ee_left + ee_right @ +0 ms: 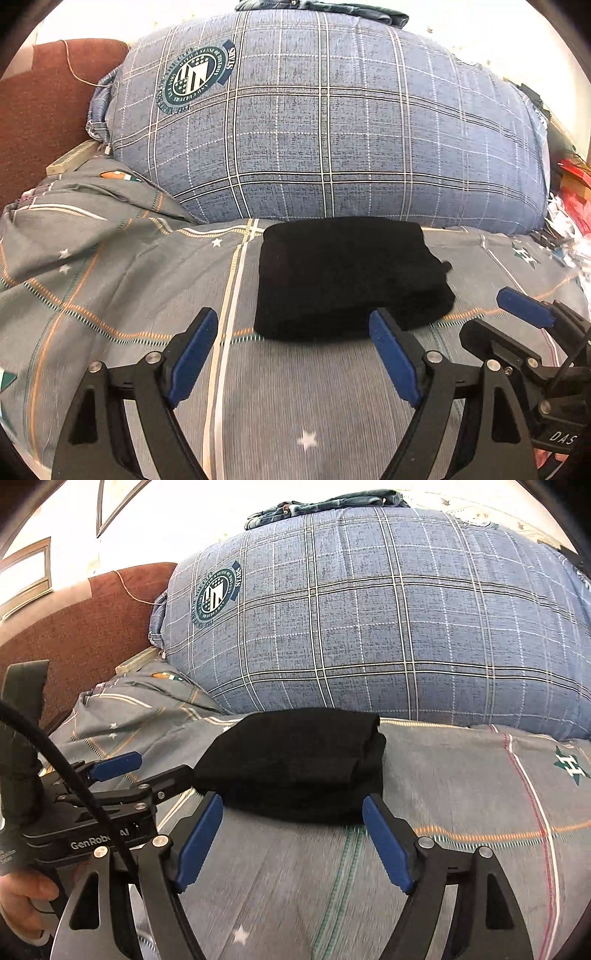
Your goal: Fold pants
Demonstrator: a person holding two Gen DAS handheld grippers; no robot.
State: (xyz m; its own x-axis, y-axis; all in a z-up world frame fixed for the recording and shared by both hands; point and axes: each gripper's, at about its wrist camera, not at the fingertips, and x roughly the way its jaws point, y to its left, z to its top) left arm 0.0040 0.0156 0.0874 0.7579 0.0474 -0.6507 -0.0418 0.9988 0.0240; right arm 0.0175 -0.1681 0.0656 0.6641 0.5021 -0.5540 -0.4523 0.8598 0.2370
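Nearest my left wrist camera, at the bottom of the frame, the left gripper [293, 360] stands with its blue pads [194, 356] spread wide and nothing between them, only grey bedsheet [122, 280] with stars and stripes below. Just beyond the pad tips, in the centre of the frame, I see the black pants [351, 277] lying folded into a compact rectangular stack on the sheet; the pads do not touch them. At the right edge of this frame the right gripper [524, 306] shows from the side, one blue pad pointing toward upper left.

From my right wrist camera, the right gripper [293, 842] fills the bottom of the frame, jaws likewise wide apart and empty. The folded pants [295, 760] sit in the middle, just past the fingertips, with layered edges showing on their right side. At lower left the left gripper [118, 771] reaches in beside the stack, and a hand [22, 901] grips its handle at the bottom left corner.

Behind the pants, across the upper half of both frames, a large blue plaid pillow [332, 122] with a round crest rests against the sheet. A brown headboard [44, 110] sits at upper left.
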